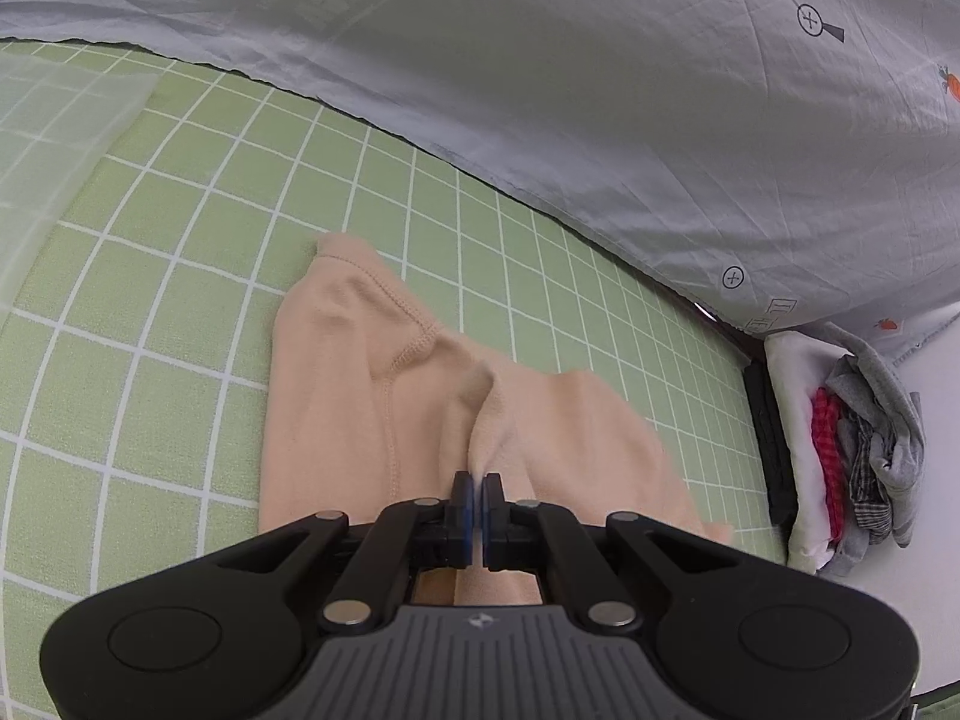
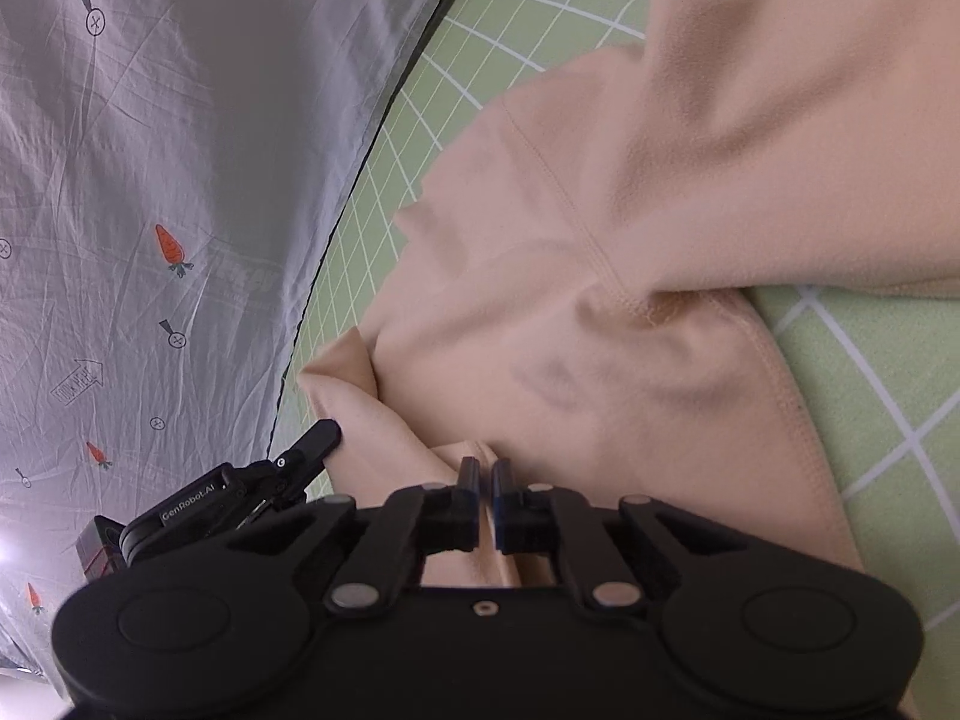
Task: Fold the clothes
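Jaws on both tools are pinched onto the same peach-coloured garment (image 1: pixel 384 414): the left gripper (image 1: pixel 478 495) holds a raised ridge of the cloth between its blue-edged pads, and the right gripper (image 2: pixel 485 483) has closed on a bunched edge with only a thin sliver of fabric showing in the gap. In the right wrist view the left tool's finger tip also shows, pressed against a fold of the cloth.

The garment, a soft stitched knit with overlock seams, lies on a green grid-ruled mat (image 1: pixel 180 276), partly doubled over itself with one flap lifted. Beyond the mat hangs a grey sheet (image 1: pixel 600 90), and off to the right sits a pile of other clothes (image 1: pixel 864 438).

Judging by the two grips and the lifted flap, a fold is in hand. The next move seems to call for carrying both pinched points together, keeping the edge taut and level, so the layer lands square on the one beneath.

Readable writing: "GenRobot.AI" on the left tool's body, and "LOOK HERE" in an arrow printed on the sheet, among carrots and crossed circles.
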A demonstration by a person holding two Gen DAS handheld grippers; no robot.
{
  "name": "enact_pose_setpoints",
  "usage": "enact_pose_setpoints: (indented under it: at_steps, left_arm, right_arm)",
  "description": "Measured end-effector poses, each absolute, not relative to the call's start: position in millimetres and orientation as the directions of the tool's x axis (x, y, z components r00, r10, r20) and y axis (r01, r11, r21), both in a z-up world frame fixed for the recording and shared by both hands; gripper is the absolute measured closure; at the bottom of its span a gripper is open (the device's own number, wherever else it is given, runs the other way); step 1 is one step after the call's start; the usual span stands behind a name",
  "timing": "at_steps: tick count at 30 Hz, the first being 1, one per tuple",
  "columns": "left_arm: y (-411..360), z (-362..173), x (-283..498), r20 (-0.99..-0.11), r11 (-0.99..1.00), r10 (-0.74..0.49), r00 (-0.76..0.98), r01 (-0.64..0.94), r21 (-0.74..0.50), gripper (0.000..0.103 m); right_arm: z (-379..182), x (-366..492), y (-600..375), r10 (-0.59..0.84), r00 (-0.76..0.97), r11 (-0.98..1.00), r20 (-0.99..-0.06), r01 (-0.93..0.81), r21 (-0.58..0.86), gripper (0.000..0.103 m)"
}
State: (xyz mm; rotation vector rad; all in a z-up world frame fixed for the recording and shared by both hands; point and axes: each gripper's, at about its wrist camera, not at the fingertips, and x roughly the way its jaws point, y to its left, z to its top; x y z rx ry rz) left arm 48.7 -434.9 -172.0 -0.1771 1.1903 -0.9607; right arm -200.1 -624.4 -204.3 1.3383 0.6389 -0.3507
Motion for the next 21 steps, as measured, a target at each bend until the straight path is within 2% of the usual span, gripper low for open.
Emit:
enact_pose_setpoints:
  at_steps: [8,9,10,11,12,13,14,15,18,20,21]
  left_arm:
    - [-440,-169,50,-0.748,0.654,-0.66,0.068,0.541,-0.528,0.097]
    - [-440,-165,48,-0.755,0.661,-0.651,0.086,0.552,-0.508,0.087]
    - [-439,-160,45,-0.761,0.668,-0.641,0.104,0.562,-0.487,0.072]
    - [-437,-154,42,-0.763,0.672,-0.635,0.12,0.573,-0.469,0.064]
    - [-435,-147,39,-0.765,0.675,-0.629,0.137,0.584,-0.451,0.051]
    - [-432,-141,35,-0.767,0.679,-0.624,0.15,0.589,-0.438,0.042]
    - [-428,-135,30,-0.768,0.683,-0.619,0.162,0.595,-0.424,0.04]
    - [-423,-130,23,-0.772,0.689,-0.61,0.179,0.601,-0.405,0.038]
    - [-407,-117,-1,-0.781,0.703,-0.584,0.221,0.618,-0.351,0.031]
    - [-397,-116,-19,-0.791,0.709,-0.565,0.232,0.627,-0.322,0.027]
    - [-393,-117,-29,-0.799,0.712,-0.554,0.234,0.631,-0.309,0.025]
  right_arm:
    - [-196,-209,-635,0.049,0.755,0.288,-0.653,0.616,0.733,0.103]
    - [-192,-211,-636,0.045,0.758,0.303,-0.651,0.61,0.732,0.102]
    - [-189,-212,-637,0.041,0.76,0.32,-0.648,0.605,0.729,0.099]
    - [-184,-214,-636,0.033,0.755,0.346,-0.655,0.606,0.716,0.098]
    - [-179,-216,-635,0.025,0.75,0.372,-0.661,0.606,0.703,0.093]
    - [-175,-217,-634,0.017,0.745,0.399,-0.667,0.607,0.687,0.083]
    - [-169,-220,-631,0.001,0.732,0.433,-0.682,0.614,0.66,0.076]
    - [-163,-222,-628,-0.014,0.719,0.467,-0.695,0.62,0.631,0.063]
    - [-150,-232,-612,-0.06,0.67,0.561,-0.74,0.636,0.53,0.056]
    - [-145,-241,-601,-0.095,0.637,0.605,-0.765,0.647,0.464,0.043]
    - [-144,-247,-595,-0.114,0.621,0.623,-0.775,0.653,0.432,0.031]
